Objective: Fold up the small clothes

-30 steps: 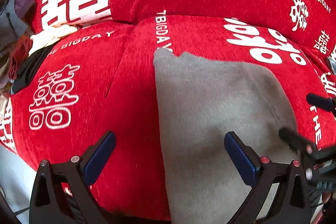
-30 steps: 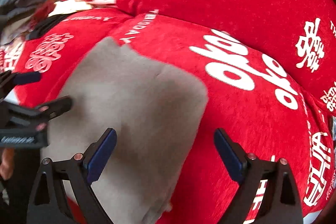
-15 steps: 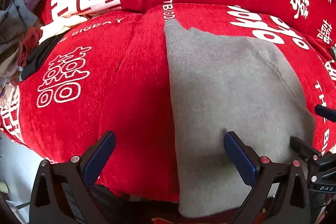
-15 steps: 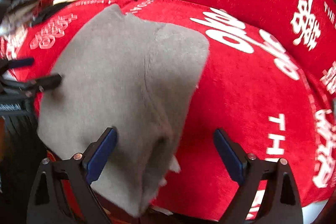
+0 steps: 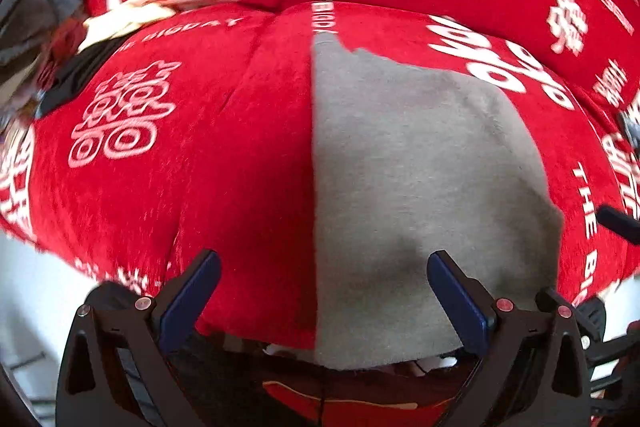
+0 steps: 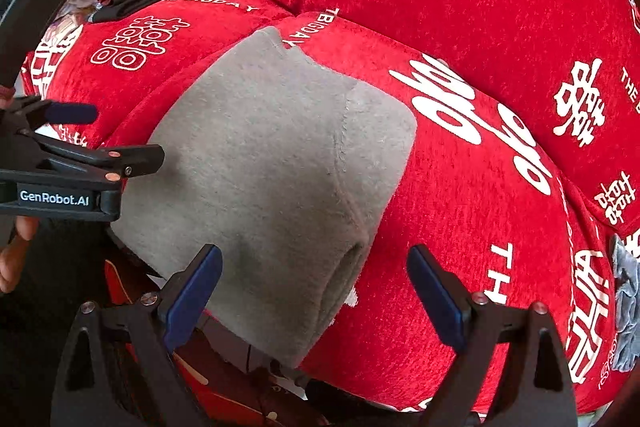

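The soft, limp grey garment (image 5: 420, 179) on the red sofa (image 5: 200, 147) likely suits a near-hem pinch; both grippers' fingers (image 6: 192, 291) gape apart.

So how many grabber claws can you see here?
2. The left gripper is open over the near left edge of the grey garment. The right gripper is open over its near right edge.
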